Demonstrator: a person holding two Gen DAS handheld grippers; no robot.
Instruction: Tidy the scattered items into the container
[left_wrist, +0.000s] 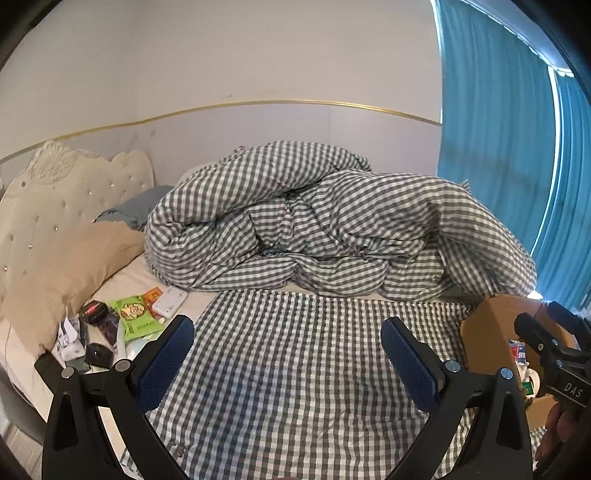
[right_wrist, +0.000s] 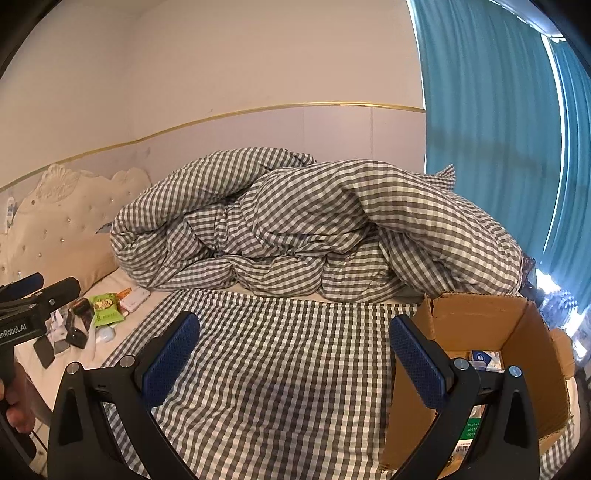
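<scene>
left gripper agape; box seemingly part-filled

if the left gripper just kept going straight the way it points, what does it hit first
Probably the flat checked sheet on the bed, which fills the gap ahead of the open left gripper. If it clears that, the bunched checked duvet lies behind. Depth is hard to judge through the fisheye.
</scene>
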